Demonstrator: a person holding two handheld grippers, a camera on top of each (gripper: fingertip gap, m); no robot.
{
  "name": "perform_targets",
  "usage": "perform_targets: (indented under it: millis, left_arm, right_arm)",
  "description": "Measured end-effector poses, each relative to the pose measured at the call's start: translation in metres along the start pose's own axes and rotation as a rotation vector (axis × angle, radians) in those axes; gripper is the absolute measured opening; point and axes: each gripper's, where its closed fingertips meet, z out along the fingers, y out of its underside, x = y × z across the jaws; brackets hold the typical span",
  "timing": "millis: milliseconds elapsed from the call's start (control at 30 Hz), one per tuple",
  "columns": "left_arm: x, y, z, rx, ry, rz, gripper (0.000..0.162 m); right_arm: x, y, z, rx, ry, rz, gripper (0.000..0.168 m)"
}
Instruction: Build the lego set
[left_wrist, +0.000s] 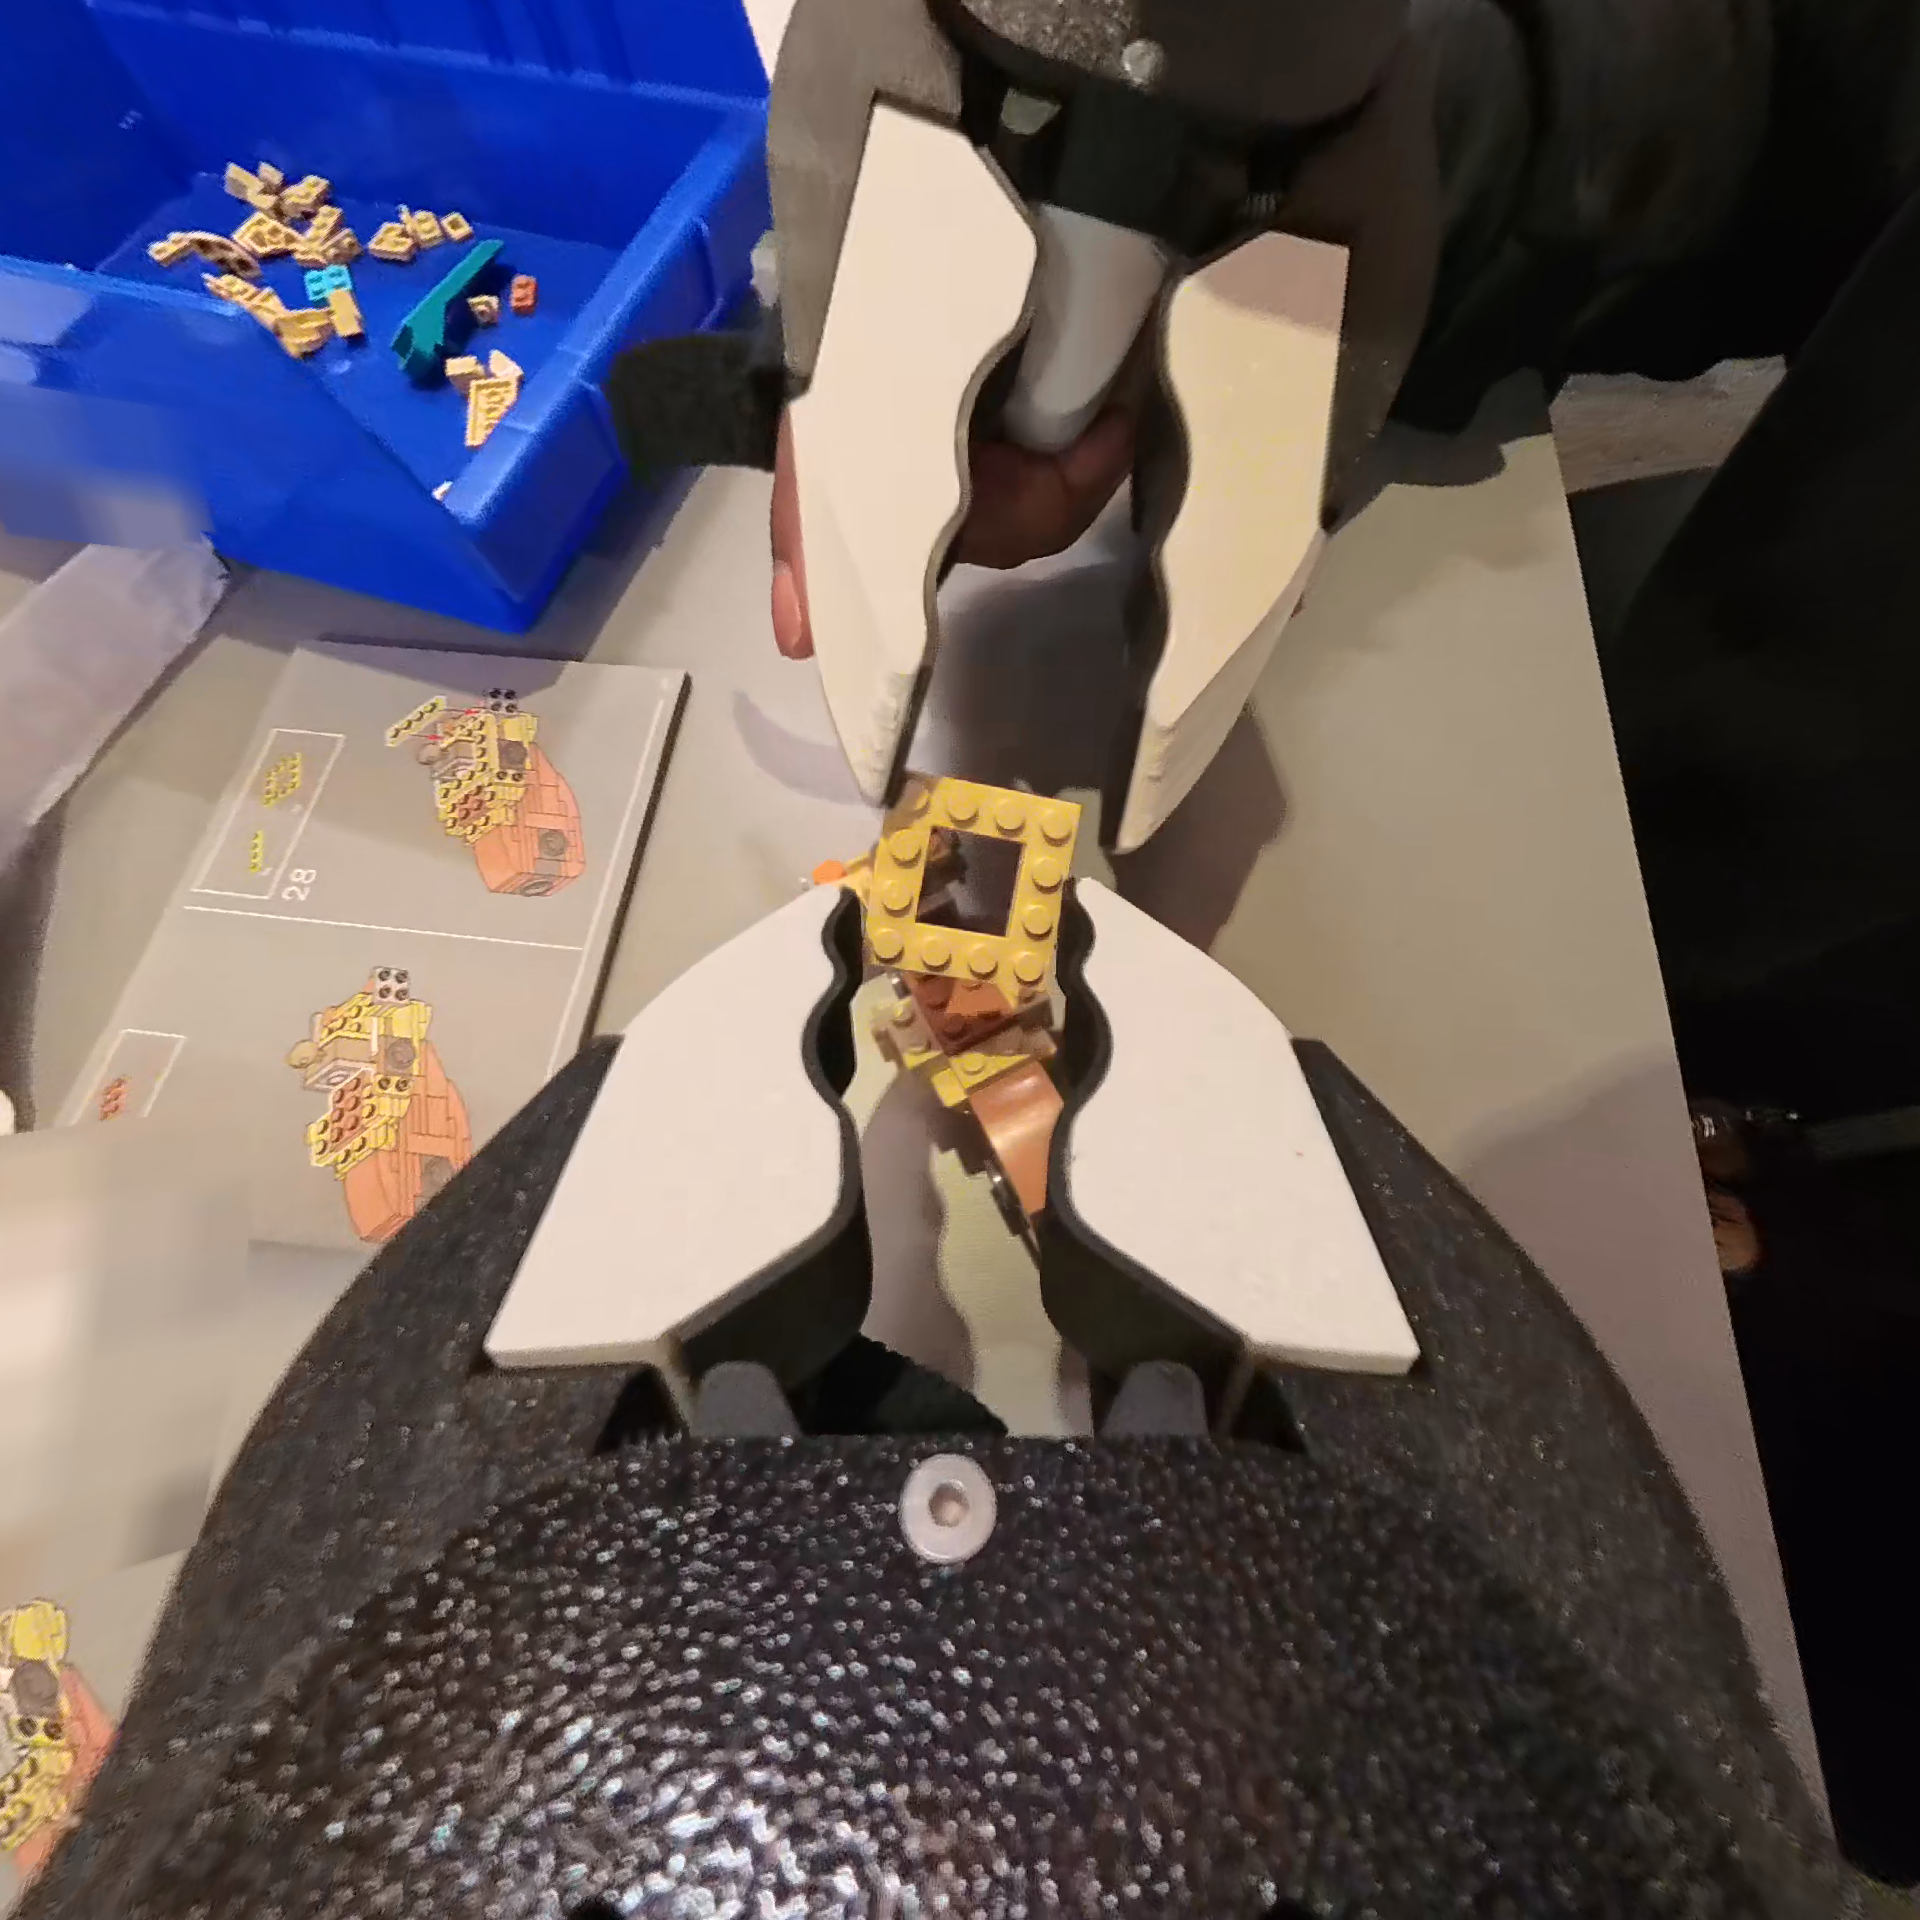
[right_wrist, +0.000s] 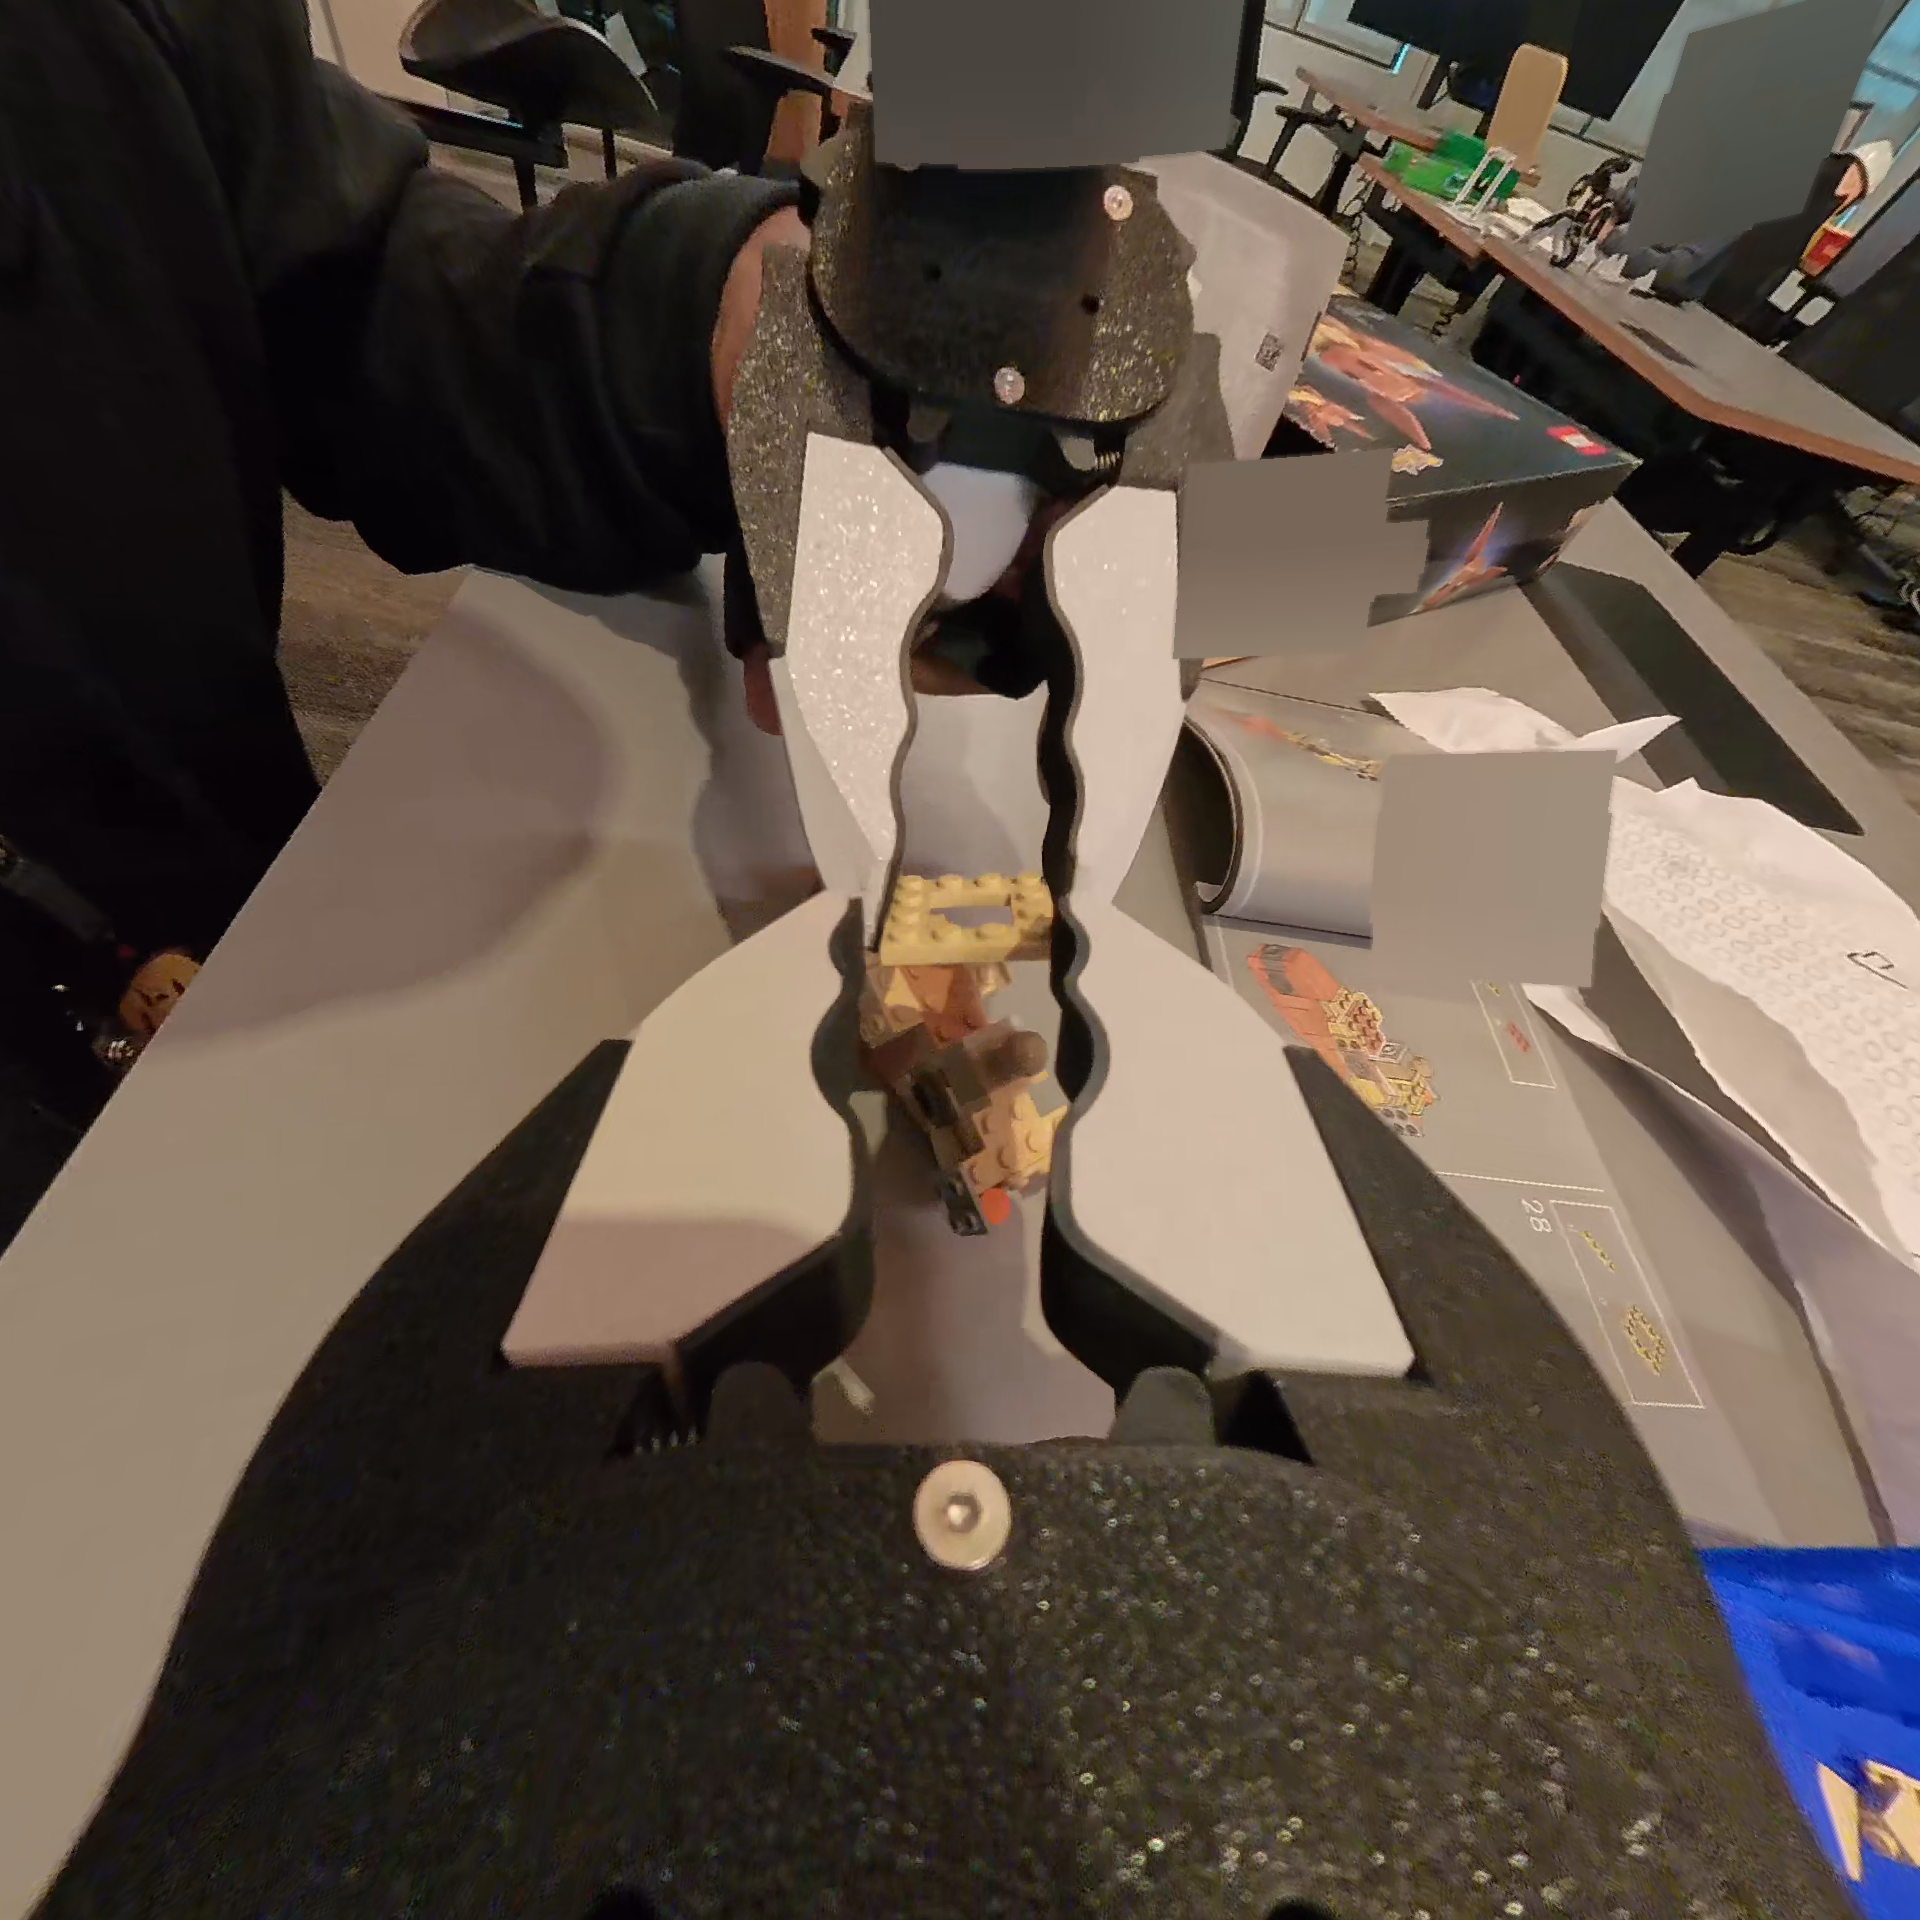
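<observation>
A small lego model (left_wrist: 961, 954) has a tan square frame plate on top and brown and tan parts below. My left gripper (left_wrist: 956, 914) is shut on it and holds it above the grey table (left_wrist: 1455, 790). My right gripper (left_wrist: 1003, 816) comes in from the far side, open, with its tips on either side of the plate's far edge. One tip touches a corner of the plate. In the right wrist view, the model (right_wrist: 961, 943) lies between my right gripper (right_wrist: 961, 925) and the left gripper (right_wrist: 977, 894) opposite. The model's underside is hidden.
A blue bin (left_wrist: 582, 488) with several loose tan pieces (left_wrist: 301, 260) and a teal piece (left_wrist: 447, 301) stands at the back left. An open instruction booklet (left_wrist: 343, 935) lies on the left. A lego box (right_wrist: 1455, 436) and torn white paper (right_wrist: 1714, 935) lie behind. The table edge (left_wrist: 1631, 935) is close on the right. Less than 4 cm separates the two grippers' tips.
</observation>
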Motion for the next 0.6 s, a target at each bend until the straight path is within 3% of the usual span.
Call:
perform_targets:
  millis: [167, 367, 600]
  left_arm:
    - [0.0048, 0.0001, 0.0003, -0.01, 0.016, 0.03, 0.036]
    - [0.0091, -0.0008, 0.0016, -0.01, 0.033, 0.043, 0.036]
    - [0.0038, 0.0021, 0.0018, -0.016, 0.017, 0.026, 0.036]
  right_arm:
    - [-0.001, 0.0, -0.0016, 0.008, -0.008, 0.003, 0.025]
    - [-0.0027, -0.0026, -0.0048, 0.034, -0.023, 0.006, 0.0]
    - [0.0002, 0.0028, -0.0045, 0.002, -0.001, -0.01, 0.01]
